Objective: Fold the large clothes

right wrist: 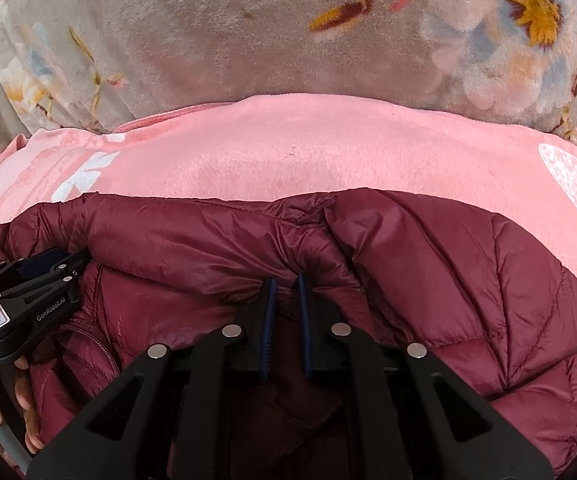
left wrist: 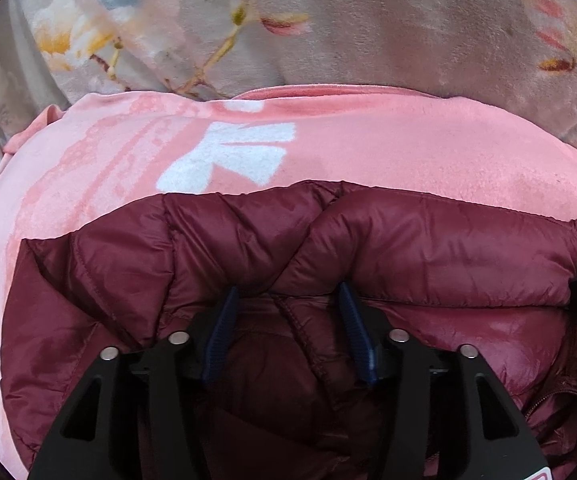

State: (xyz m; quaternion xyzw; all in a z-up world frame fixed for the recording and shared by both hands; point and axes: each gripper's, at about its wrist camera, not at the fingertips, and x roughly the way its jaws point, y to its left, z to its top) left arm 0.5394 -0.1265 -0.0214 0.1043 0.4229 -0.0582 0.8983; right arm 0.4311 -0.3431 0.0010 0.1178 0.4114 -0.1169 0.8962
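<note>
A maroon quilted puffer jacket (left wrist: 428, 248) lies folded over on a pink fleece blanket (left wrist: 368, 148). My left gripper (left wrist: 288, 290) is open. Its blue pads stand wide apart at the jacket's folded top edge, and a seam of the jacket lies loose between them. In the right wrist view the same jacket (right wrist: 468, 280) fills the lower half. My right gripper (right wrist: 286, 280) is shut on a fold of the jacket's upper edge, its pads nearly together. The left gripper (right wrist: 48, 260) also shows at the left edge of that view, resting on the jacket.
A grey plush blanket with a flower print (right wrist: 168, 40) lies beyond the pink one. A person's hand (right wrist: 24, 396) grips the left tool's handle at the lower left. The jacket's zipper (right wrist: 100, 344) runs near that hand.
</note>
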